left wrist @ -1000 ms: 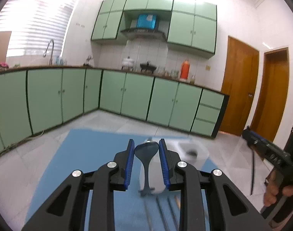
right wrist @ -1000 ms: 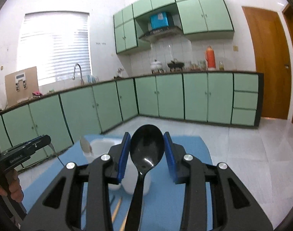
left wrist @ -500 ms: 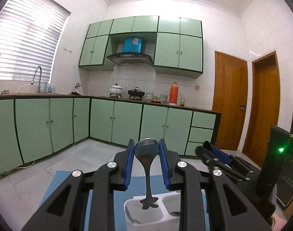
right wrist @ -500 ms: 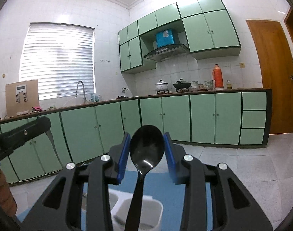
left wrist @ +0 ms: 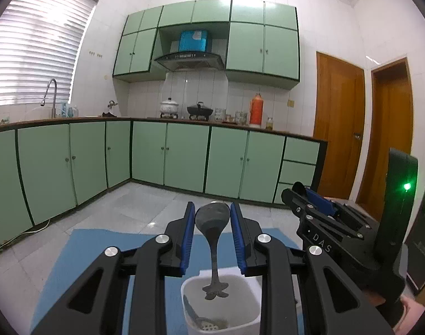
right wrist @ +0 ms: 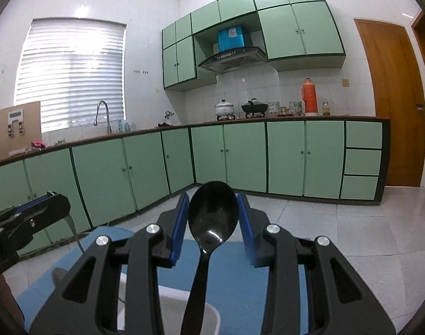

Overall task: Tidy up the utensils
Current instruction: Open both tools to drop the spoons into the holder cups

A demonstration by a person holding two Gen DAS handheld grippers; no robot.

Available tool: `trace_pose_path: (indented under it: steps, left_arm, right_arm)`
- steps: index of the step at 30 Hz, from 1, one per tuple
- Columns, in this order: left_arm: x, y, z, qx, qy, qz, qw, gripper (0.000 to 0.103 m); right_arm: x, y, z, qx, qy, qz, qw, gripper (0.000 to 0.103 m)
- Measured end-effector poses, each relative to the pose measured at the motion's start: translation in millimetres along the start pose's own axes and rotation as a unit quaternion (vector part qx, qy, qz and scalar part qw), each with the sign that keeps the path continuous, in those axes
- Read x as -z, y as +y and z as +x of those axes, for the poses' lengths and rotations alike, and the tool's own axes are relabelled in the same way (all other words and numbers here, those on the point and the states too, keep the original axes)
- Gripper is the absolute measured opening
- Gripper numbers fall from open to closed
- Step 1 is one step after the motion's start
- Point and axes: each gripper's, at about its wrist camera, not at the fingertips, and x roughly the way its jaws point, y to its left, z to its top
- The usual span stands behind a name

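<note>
My left gripper (left wrist: 212, 217) is shut on a grey metal spoon (left wrist: 212, 223) by its bowl. The handle hangs down over a white utensil holder (left wrist: 251, 321), its end inside the rim. My right gripper (right wrist: 213, 209) is shut on a black plastic spoon (right wrist: 212, 217) by its bowl; its handle points down over a compartment of the holder (right wrist: 173, 307). Each gripper shows in the other's view: the right one (left wrist: 310, 198) and the left one (right wrist: 42, 209), with the metal spoon's handle hanging below it.
The holder stands on a blue mat (left wrist: 81, 254) on a table. Something perforated lies at the holder's bottom (left wrist: 207, 325). Green kitchen cabinets (left wrist: 184, 156) and wooden doors (left wrist: 338, 128) are far behind, across a tiled floor.
Both grippers lifted and tilted up from the table, then came over the holder. The holder now sits closer below the spoon handles. The right gripper stands nearer the left one.
</note>
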Motion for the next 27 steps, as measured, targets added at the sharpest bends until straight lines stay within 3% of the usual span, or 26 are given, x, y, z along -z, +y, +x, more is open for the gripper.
trace_pose_path:
  steps: [13, 15, 22, 27]
  left_arm:
    - [23.1, 2.8, 7.3, -0.003, 0.047, 0.0, 0.9989, 0.026]
    - [24.3, 3.6, 6.2, -0.005, 0.05, -0.003, 0.9987, 0.027]
    - [21.5, 10.5, -15.0, -0.014, 0.036, -0.011, 0.9992, 0.048]
    - [20.7, 15.6, -40.8, -0.02, 0.021, -0.022, 0.9993, 0.065]
  right_arm:
    - [33.2, 5.7, -22.0, -0.026, 0.041, 0.003, 0.999, 0.035]
    - [34.2, 5.9, -26.5, -0.029, 0.046, 0.006, 0.999, 0.04]
    - [34.8, -0.8, -47.3, -0.024, 0.049, 0.023, 0.998, 0.052]
    - [33.9, -4.3, -74.5, -0.015, 0.041, 0.035, 0.998, 0.075]
